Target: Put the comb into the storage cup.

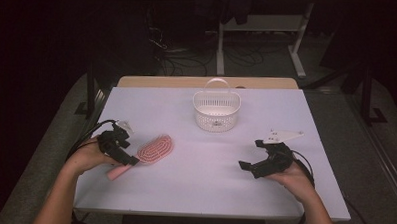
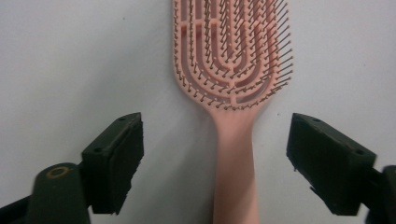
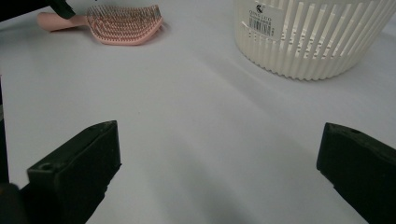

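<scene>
At the left of the high view, the left claw [image 1: 126, 152] straddles the handle of the pink plastic vented hairbrush [image 1: 150, 153] lying on the white tabletop [image 1: 194, 187], jaws apart, not yet gripping. The white slotted basket [image 1: 216, 112] waits upper centre. The right claw [image 1: 251, 155] hangs released, empty.

The pink brush [image 2: 232, 93] lies flat on my white surface [image 1: 205, 157], bristles up, at the near left. Its oval head has curved open slots and rows of thin pins. Its plain straight handle runs back between the jaws of my left tongs [image 2: 215, 163], touching neither.
</scene>
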Available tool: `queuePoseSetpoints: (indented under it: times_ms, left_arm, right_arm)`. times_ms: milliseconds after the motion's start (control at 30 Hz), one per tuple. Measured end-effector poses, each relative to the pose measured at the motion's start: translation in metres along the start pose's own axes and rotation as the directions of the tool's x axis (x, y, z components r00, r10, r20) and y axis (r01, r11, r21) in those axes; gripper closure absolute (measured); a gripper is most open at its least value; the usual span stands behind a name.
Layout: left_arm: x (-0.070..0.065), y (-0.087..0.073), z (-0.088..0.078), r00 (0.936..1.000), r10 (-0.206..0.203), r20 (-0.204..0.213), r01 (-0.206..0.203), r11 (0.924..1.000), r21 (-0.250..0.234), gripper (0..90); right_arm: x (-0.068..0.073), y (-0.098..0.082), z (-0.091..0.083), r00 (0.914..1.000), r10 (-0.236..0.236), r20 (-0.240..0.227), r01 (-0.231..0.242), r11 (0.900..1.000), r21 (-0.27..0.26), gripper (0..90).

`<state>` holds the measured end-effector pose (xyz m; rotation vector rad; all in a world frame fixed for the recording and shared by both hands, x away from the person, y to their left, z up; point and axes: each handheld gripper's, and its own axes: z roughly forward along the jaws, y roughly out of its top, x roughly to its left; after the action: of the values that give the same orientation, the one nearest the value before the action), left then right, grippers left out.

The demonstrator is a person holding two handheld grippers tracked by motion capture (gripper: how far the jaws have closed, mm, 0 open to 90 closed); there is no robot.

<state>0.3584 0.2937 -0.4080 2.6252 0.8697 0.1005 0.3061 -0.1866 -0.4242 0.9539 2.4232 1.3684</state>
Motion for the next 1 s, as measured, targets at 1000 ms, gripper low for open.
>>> queuePoseSetpoints:
  times_ms: [1000]
  left_arm:
    - [-0.005, 0.003, 0.011, 0.9998, -0.005, 0.017, 0.004, 0.9968, 0.080, 45.9]
  right_arm:
    - [0.000, 0.000, 0.000, 1.0000, 0.002, 0.000, -0.002, 1.000, 0.003, 0.0]
